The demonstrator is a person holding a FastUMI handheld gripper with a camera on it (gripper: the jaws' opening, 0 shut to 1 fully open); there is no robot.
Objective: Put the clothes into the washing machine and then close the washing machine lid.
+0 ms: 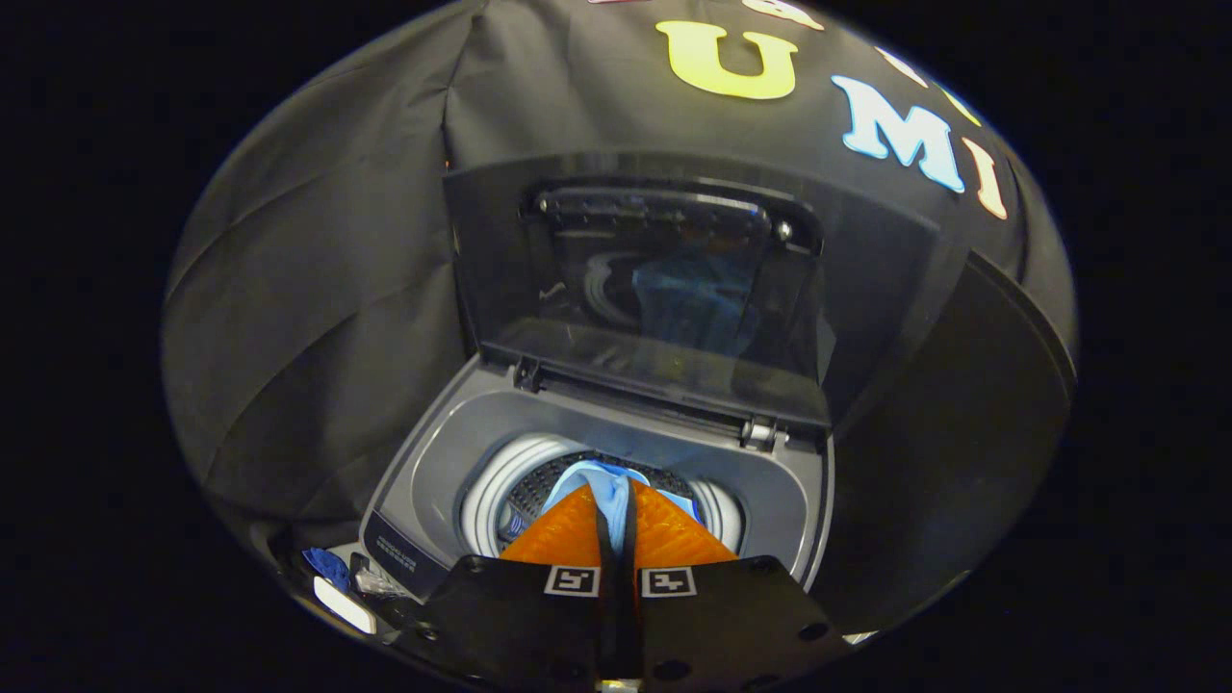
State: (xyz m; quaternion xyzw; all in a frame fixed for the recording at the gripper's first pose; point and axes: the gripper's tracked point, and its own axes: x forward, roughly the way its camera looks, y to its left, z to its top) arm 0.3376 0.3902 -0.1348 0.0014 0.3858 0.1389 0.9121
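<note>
Gripper (616,500) pinched tight on the light blue cloth (599,481), dangling over the washing machine (452,452) drum just ahead; fingers hide most of it. Lid (674,289) upright beyond.

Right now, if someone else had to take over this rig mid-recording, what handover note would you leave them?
Gripper: fingers nearly together, shut on a light blue garment, held over the drum opening of the top-loading washing machine.
Lid: standing open, upright behind the drum; its glass reflects the blue cloth.
Done: garment picked up and brought to the drum.
Left: release the garment into the drum, pull the gripper out, then swing the lid down shut.
</note>
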